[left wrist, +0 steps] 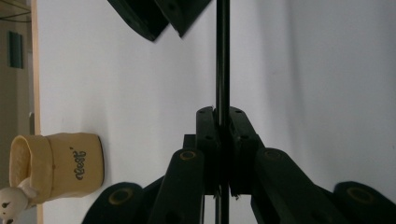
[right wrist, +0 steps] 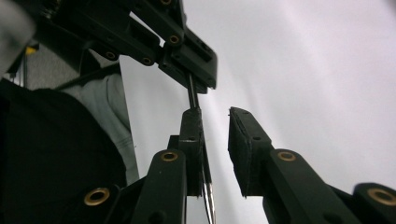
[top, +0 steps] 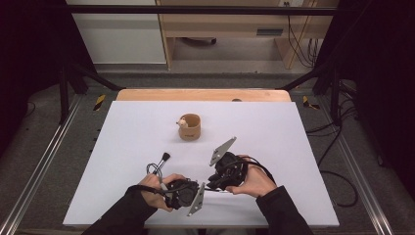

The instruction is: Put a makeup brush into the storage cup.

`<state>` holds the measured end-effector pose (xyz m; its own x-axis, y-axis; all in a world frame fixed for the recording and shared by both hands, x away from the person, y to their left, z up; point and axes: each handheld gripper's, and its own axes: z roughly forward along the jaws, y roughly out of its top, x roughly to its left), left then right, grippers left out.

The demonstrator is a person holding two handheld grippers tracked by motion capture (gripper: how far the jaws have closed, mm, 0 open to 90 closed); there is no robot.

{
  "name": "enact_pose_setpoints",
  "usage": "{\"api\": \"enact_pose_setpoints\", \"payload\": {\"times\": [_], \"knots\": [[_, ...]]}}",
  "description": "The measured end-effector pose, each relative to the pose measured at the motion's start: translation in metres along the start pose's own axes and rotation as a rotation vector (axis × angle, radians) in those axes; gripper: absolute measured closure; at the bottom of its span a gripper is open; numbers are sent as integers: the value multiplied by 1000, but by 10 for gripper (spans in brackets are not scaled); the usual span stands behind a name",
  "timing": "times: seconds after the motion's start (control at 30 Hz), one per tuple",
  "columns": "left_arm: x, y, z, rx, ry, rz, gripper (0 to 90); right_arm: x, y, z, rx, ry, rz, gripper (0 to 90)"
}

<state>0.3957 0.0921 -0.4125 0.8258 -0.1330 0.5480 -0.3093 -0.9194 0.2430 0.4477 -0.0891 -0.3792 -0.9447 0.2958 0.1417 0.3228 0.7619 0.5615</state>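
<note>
Left gripper view shows your left gripper [left wrist: 223, 140] clamped on the brush handle [left wrist: 222, 56]; your right gripper [right wrist: 215, 140] stands open beside it. Handover seems underway—close next.

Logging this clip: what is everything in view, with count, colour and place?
Tabletop: one, white, with a wooden strip along its far edge.
Cup: one, tan, upright at mid-table, apart from both hands.
Figure: one, small, pale, at the cup's rim.
Brush: one, black-tipped, on the table just beyond the left hand.
Thin rod: one, dark, clamped in the left tongs and reaching toward the right tongs.
Left tongs: black, shut on the rod, near edge.
Right tongs: black, open, rod along one jaw.
Hands: left hand, right hand, in dark sleeves.
</note>
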Motion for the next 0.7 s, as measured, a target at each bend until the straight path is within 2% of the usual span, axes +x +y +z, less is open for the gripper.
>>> {"api": "enact_pose_setpoints", "payload": {"times": [0.03, 0.13, 0.17, 0.27, 0.5, 0.7], "knots": [[0, -1, 0, -10, -3, -21, 843, 0, -1, -3, -19, -15, -2, 702], [1, -4, 0, -5, -6, -44, 843, -2, -5, -13, -78, -54, -3, 653], [0, -5, 1, -11, -8, -68, 843, -1, -7, -16, -103, -71, 3, 634], [1, -8, 0, -5, -14, -99, 843, -2, -11, -24, -161, -103, 18, 577], [4, -18, -1, -23, -24, -205, 843, -5, -22, -37, -255, -172, 65, 386], [5, -24, -2, -54, -16, -307, 843, -4, -31, -47, -317, -229, 101, 306]]}}
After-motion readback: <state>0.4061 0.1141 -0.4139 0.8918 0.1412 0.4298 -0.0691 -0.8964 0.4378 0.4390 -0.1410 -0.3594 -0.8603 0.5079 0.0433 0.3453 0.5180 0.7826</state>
